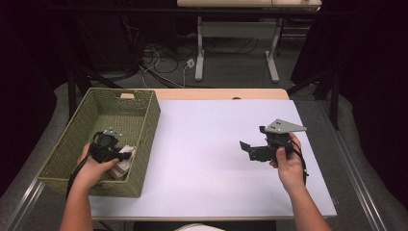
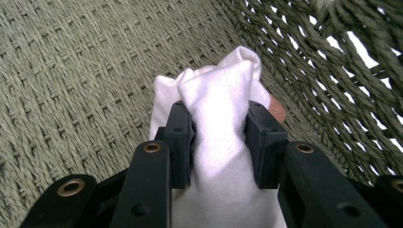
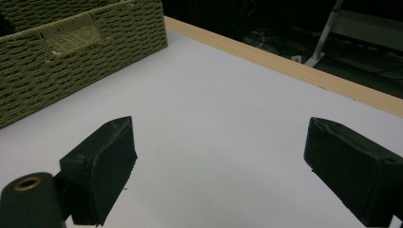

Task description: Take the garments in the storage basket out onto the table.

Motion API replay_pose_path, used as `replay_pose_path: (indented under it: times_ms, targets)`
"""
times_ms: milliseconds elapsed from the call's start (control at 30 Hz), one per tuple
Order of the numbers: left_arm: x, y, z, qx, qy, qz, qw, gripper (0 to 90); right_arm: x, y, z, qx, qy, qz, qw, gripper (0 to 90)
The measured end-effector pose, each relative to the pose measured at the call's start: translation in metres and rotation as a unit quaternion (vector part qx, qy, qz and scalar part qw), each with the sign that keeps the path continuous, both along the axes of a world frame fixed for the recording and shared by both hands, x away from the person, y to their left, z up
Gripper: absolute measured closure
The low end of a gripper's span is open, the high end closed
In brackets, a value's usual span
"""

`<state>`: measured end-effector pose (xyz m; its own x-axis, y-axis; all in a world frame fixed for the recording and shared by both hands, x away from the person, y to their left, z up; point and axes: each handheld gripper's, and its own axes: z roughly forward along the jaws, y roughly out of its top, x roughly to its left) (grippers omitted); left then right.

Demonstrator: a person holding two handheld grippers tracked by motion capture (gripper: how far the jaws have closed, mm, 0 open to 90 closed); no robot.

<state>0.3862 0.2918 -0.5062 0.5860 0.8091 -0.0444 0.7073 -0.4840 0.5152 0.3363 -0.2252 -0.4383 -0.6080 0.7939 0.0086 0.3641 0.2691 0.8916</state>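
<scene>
A white cloth (image 2: 218, 90) lies bunched in the near right corner of the woven green basket (image 1: 149, 130). My left gripper (image 2: 219, 137) reaches into the basket and is shut on a raised fold of that cloth, with both black pads pressing its sides. From above, the cloth (image 1: 127, 156) shows just right of the left gripper (image 1: 115, 153). A small pinkish-brown thing (image 2: 278, 110) peeks out behind the cloth. My right gripper (image 1: 253, 138) hovers over the white table at the right, open, with nothing between its jaws (image 3: 223, 161).
The basket (image 3: 71, 52) stands on the table's left part, its handle-cut wall facing the right gripper. The white tabletop (image 1: 207, 144) has a wooden far edge (image 3: 285, 66). Beyond it are table legs and cables on the floor.
</scene>
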Motion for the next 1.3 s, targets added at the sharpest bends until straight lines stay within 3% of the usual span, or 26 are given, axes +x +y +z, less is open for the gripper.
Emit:
replay_pose_path:
  times_ms: [367, 733, 1000, 1300]
  targets:
    - [-0.002, 0.005, 0.006, -0.032, -0.020, 0.013, 0.9992, 67.4, 0.000, 0.000, -0.001, -0.001, 0.002, 0.001, 1.0000, 9.8]
    - [-0.004, 0.010, 0.011, -0.048, -0.042, 0.028, 0.9976, 68.1, 0.000, 0.000, -0.001, -0.001, 0.003, 0.000, 1.0000, 9.8]
    - [-0.007, 0.015, 0.017, -0.073, -0.076, 0.049, 0.9932, 68.3, 0.001, 0.000, -0.001, -0.002, 0.000, 0.001, 1.0000, 10.0]
    - [-0.012, 0.021, 0.025, -0.097, -0.119, 0.078, 0.9851, 68.7, 0.000, 0.000, -0.001, 0.000, 0.003, 0.000, 1.0000, 10.0]
